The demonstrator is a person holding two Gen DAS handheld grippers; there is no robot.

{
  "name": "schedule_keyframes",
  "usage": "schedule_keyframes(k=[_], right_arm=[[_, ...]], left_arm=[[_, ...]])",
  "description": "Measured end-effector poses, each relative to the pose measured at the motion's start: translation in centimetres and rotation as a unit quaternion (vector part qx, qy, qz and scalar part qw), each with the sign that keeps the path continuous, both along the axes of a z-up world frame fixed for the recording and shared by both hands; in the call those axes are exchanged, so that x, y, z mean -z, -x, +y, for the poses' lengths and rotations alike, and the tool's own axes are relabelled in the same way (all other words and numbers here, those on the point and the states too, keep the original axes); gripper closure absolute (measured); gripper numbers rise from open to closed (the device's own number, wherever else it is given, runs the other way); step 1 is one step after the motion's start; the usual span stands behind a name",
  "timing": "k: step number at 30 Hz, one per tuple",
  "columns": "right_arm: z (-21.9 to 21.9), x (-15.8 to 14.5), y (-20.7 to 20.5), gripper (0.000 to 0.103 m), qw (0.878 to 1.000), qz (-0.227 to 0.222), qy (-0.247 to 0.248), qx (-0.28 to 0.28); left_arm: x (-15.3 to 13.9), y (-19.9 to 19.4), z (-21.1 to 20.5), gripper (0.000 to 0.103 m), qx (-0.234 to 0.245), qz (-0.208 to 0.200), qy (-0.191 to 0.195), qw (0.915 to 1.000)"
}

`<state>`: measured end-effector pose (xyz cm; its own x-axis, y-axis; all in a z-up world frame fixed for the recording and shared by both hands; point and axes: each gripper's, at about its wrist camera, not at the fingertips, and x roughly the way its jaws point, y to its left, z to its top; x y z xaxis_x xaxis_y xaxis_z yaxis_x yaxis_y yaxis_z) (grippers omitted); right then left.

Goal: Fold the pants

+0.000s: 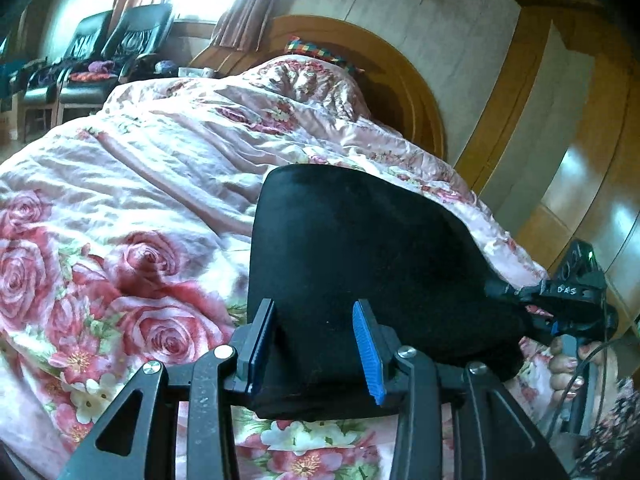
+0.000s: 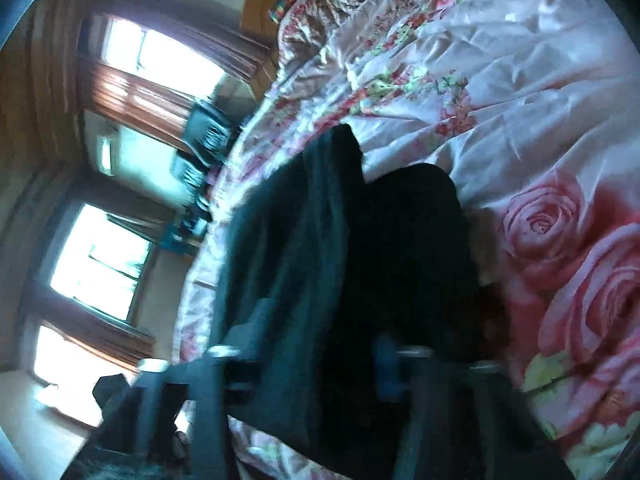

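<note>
The black pants lie folded in a thick bundle on the pink floral quilt. My left gripper has its blue-padded fingers on either side of the bundle's near edge, closed on the cloth. My right gripper shows at the right in the left wrist view, gripping the bundle's far right corner. In the blurred right wrist view the pants fill the centre and pass between the right gripper fingers, hanging partly lifted over the quilt.
A rounded wooden headboard and pillows stand at the far end of the bed. Black chairs sit by the curtained window at left. Wooden wardrobe doors stand at right. The bed edge is near my right hand.
</note>
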<state>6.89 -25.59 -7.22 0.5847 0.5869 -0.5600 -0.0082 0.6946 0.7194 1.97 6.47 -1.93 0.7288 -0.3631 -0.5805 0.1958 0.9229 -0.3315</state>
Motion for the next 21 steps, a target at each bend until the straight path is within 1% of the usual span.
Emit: schedule_keyframes(k=[1, 3, 4, 6, 8, 10, 12, 13, 14, 17, 20, 21], right_arm=[[0.2, -0.4, 0.2, 0.088, 1.0, -0.007, 0.002, -0.002], [0.1, -1.6, 1.0, 0.089, 1.0, -0.023, -0.015, 0.0], [-0.3, -2.3, 1.7, 0.089, 0.999, -0.032, -0.026, 0.005], [-1.0, -4.0, 3.1, 0.089, 0.997, -0.055, -0.043, 0.018], [-1.4, -4.9, 4.2, 0.09, 0.997, -0.065, -0.034, 0.031], [-1.9, -4.2, 4.6, 0.09, 0.998, -0.05, -0.029, 0.036], [-2.4, -2.0, 4.6, 0.09, 0.999, -0.019, -0.019, 0.046], [-2.6, -0.8, 4.6, 0.09, 0.999, -0.005, -0.017, 0.051], [-2.8, 0.6, 4.5, 0.089, 0.998, 0.006, -0.019, 0.056], [-3.3, 1.8, 4.7, 0.089, 0.998, -0.001, -0.029, 0.062], [-2.8, 0.8, 4.7, 0.089, 0.999, -0.013, 0.005, 0.051], [-2.5, 0.4, 4.8, 0.089, 0.998, -0.02, 0.009, 0.052]], left_arm=[[-0.2, 0.1, -0.1, 0.063, 0.0, -0.005, -0.002, 1.0], [-0.9, 0.6, -0.2, 0.063, -0.001, -0.026, -0.008, 0.9996], [-1.4, 1.0, -0.2, 0.063, -0.003, -0.042, -0.012, 0.9991], [-1.9, 1.4, -0.3, 0.063, -0.003, -0.059, -0.016, 0.9981], [-1.7, 1.3, -0.8, 0.063, 0.01, -0.055, -0.022, 0.9982], [-1.0, 0.8, -1.7, 0.063, 0.027, -0.033, -0.039, 0.9983], [0.0, 0.3, -2.8, 0.063, 0.039, -0.011, -0.062, 0.9973], [0.3, 0.1, -3.3, 0.063, 0.041, -0.004, -0.078, 0.9961], [0.4, 0.2, -3.6, 0.063, 0.043, -0.006, -0.086, 0.9954], [0.3, 0.7, -4.1, 0.063, 0.049, -0.013, -0.095, 0.9942], [0.4, 0.7, -4.2, 0.063, 0.045, -0.011, -0.097, 0.9942], [0.2, 0.6, -4.1, 0.063, 0.041, -0.009, -0.094, 0.9947]])
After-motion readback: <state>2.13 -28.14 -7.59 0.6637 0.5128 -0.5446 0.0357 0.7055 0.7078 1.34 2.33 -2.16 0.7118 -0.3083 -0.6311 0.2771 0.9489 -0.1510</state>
